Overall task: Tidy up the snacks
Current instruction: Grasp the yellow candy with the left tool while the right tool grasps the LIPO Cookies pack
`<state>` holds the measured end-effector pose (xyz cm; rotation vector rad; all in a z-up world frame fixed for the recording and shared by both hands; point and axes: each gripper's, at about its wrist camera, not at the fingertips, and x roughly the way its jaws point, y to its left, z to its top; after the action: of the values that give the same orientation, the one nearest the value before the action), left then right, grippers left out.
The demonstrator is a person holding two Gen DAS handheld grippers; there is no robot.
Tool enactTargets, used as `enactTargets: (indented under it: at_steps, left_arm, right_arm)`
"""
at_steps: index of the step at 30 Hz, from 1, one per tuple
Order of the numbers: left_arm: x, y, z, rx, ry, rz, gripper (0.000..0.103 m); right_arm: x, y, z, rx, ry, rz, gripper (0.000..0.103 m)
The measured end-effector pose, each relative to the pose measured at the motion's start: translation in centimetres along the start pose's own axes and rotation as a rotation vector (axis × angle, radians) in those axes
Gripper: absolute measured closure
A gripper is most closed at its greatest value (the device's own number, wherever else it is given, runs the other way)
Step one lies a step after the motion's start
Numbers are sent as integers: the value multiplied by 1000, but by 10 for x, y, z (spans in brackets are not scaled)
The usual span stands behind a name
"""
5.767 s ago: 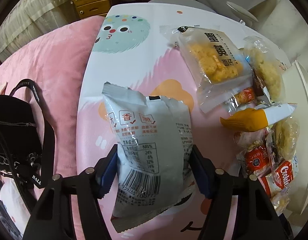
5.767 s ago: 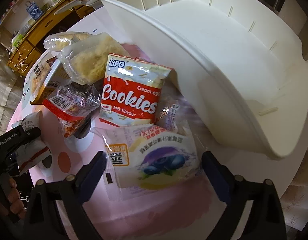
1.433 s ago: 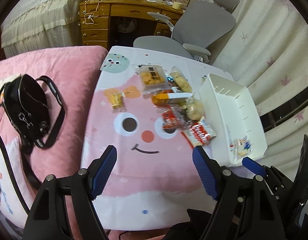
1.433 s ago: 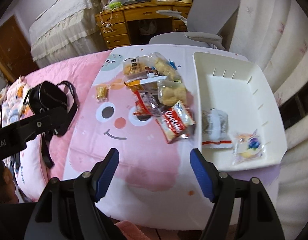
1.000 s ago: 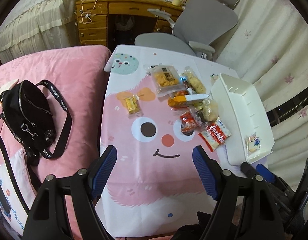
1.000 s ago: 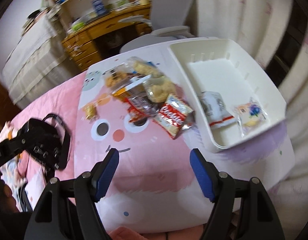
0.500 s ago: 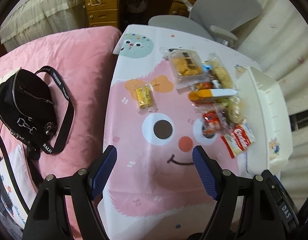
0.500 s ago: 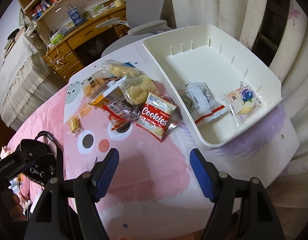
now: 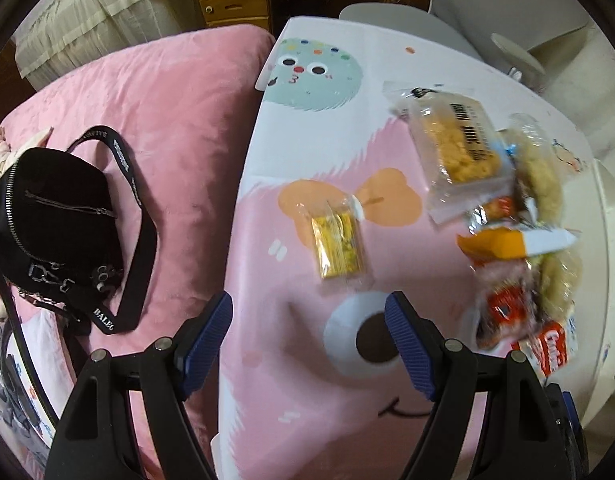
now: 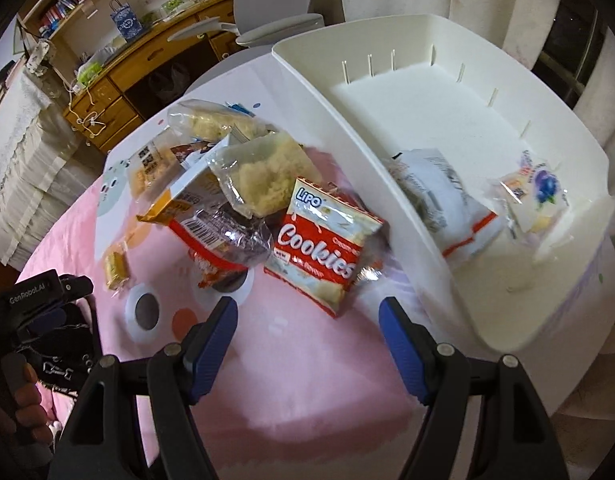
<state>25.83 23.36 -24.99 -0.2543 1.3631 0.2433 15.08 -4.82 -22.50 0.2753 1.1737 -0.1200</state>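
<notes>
My left gripper [image 9: 307, 336] is open and empty above the pink tablecloth, with a small yellow snack packet [image 9: 338, 246] just ahead of it. My right gripper [image 10: 307, 340] is open and empty, just short of the red Cookies pack [image 10: 321, 246]. A pile of snack bags [image 10: 243, 172] lies left of the white bin [image 10: 371, 148]. Inside the bin lie a grey-white bag [image 10: 443, 200] and a blueberry pastry packet [image 10: 537, 192]. The pile also shows in the left wrist view [image 9: 519, 240], with a clear bag of yellow crackers [image 9: 459, 148].
A black shoulder bag [image 9: 47, 216] lies on the pink bedding [image 9: 167, 100] left of the table. A grey chair [image 10: 275, 28] and a wooden desk [image 10: 147, 56] stand behind the table. The left gripper's handle [image 10: 31, 304] shows at the right view's left edge.
Both grippers have come down and in toward the table. The left one now faces the yellow packet; the right one has closed in on the Cookies pack. Both stay open.
</notes>
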Motion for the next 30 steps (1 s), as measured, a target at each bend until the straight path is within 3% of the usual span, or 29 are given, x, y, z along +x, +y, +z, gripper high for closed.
enactTargets:
  at_steps: [9,21,30]
  left_arm:
    - [37,-3,19,-8,1,5,26]
    - [57,-2,23,-10,-16,25,27]
    - [54,-16,26,26,-48,24,47]
  right_arm:
    - [27,17,4,4,-55,-107,30]
    - [45,15,6,44,-131,-207,30]
    - [54,29,12,-35,-175,-262,30]
